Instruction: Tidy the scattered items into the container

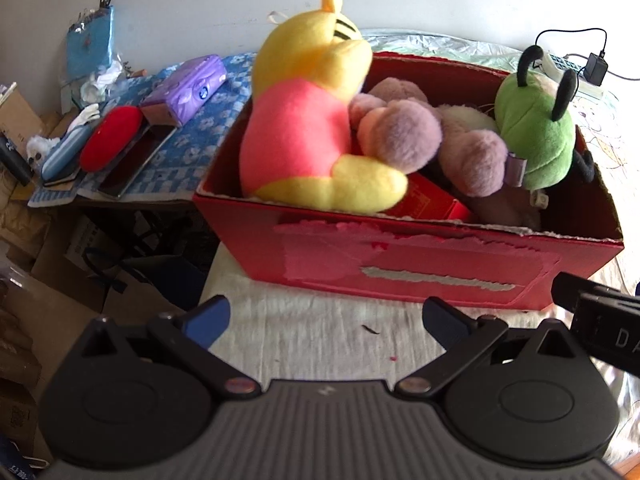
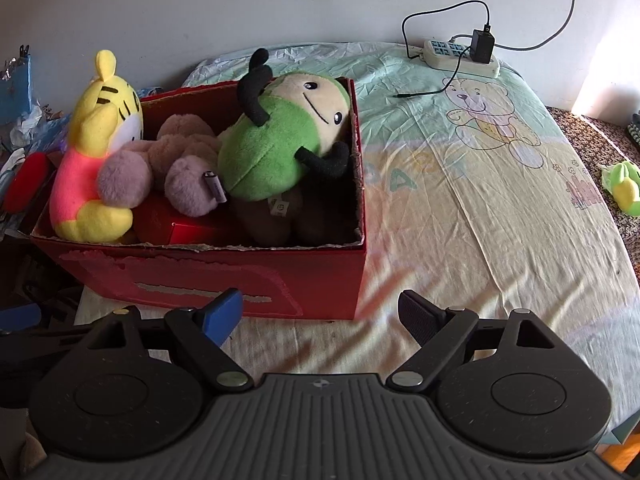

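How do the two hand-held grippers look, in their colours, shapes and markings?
Both look alike. The left hand-held gripper has a ribbed dark grey body, two round black discs, black link arms with silver pivots, and blue-padded fingers. The right hand-held gripper shows one blue pad and one black textured pad. No cables, hands or sleeves show.

box: red cardboard, open-topped, stood on the bed sheet
tiger plush: yellow and pink, upright at left end
purple plush: lay mid-box
green plush: leaned at right end
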`<state>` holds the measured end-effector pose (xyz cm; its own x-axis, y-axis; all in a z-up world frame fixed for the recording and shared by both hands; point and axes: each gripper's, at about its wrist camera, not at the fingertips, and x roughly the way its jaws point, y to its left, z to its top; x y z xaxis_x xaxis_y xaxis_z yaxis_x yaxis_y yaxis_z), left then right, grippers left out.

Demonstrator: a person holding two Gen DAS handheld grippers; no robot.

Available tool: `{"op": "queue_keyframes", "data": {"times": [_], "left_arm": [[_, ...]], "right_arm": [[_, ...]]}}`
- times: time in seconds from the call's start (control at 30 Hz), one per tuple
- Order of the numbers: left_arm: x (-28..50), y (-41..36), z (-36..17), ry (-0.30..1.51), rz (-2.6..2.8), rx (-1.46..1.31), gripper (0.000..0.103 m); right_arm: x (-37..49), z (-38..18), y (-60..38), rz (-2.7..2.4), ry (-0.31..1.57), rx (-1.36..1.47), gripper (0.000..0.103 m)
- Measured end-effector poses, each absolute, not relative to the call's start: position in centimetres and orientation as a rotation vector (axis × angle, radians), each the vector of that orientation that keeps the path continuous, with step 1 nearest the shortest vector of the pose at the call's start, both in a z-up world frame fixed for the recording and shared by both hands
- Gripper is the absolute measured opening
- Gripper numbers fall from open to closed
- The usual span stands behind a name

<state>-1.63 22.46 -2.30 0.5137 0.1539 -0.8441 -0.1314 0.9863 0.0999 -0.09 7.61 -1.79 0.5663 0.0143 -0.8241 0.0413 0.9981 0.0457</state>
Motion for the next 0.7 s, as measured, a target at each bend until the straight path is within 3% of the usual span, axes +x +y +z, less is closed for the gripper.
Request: {"op": "queue_keyframes", "data": {"times": [0.7], "left_arm": [[-2.7,26.7,-2.2,0.997,0.154,0.028,0.102]], "right_arm": [[-1.0,-1.6,11.4,-0.054,0.959,0.084,0.087]]}}
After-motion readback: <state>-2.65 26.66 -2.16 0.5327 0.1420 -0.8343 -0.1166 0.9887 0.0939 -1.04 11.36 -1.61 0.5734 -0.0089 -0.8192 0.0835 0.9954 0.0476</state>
